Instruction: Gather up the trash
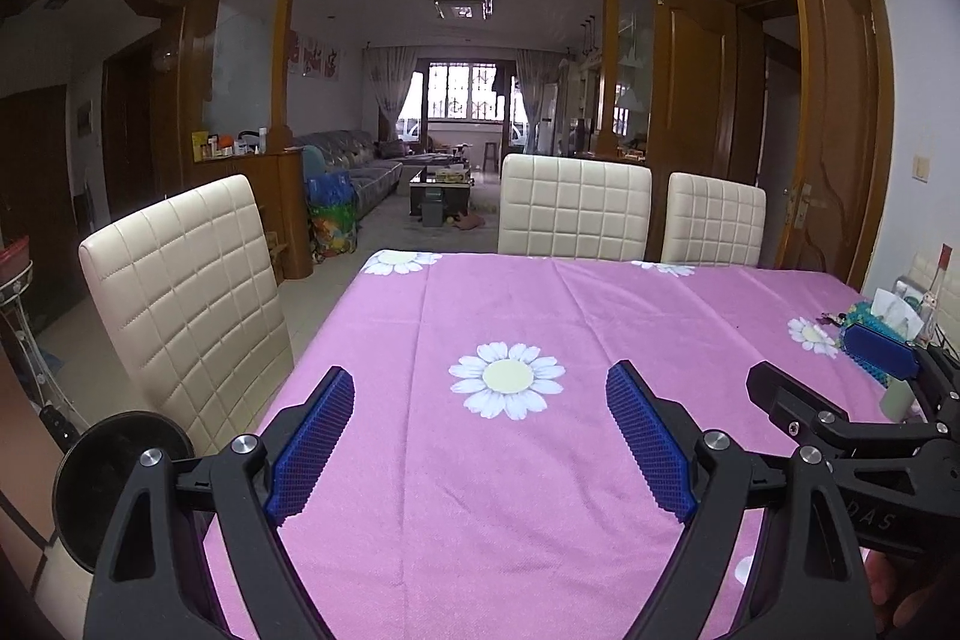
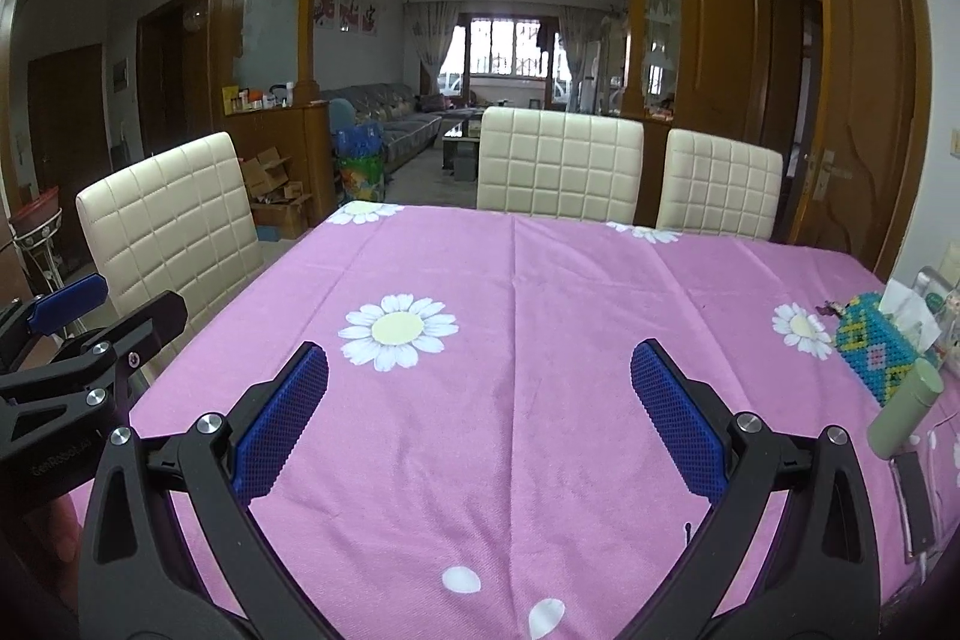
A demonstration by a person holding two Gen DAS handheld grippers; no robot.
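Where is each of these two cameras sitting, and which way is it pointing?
Left wrist view: on the left gripper, looking across the pink tablecloth toward the chairs; its open blue fingers frame the shot, the right gripper at the right edge.
Right wrist view: on the right gripper, facing the same way; open fingers, the left gripper at the left edge.
Shared: the large daisy, chairs, beaded tissue box.

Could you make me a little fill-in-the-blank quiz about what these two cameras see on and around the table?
1. The tablecloth is pink with white ____ printed on it.
2. At the table's far edge stand ____ cream chairs side by side.
3. Both the left gripper and the right gripper have their jaws ____, with nothing between them.
4. The beaded tissue box sits near the table's ____ edge.

Missing words: daisies; two; open; right
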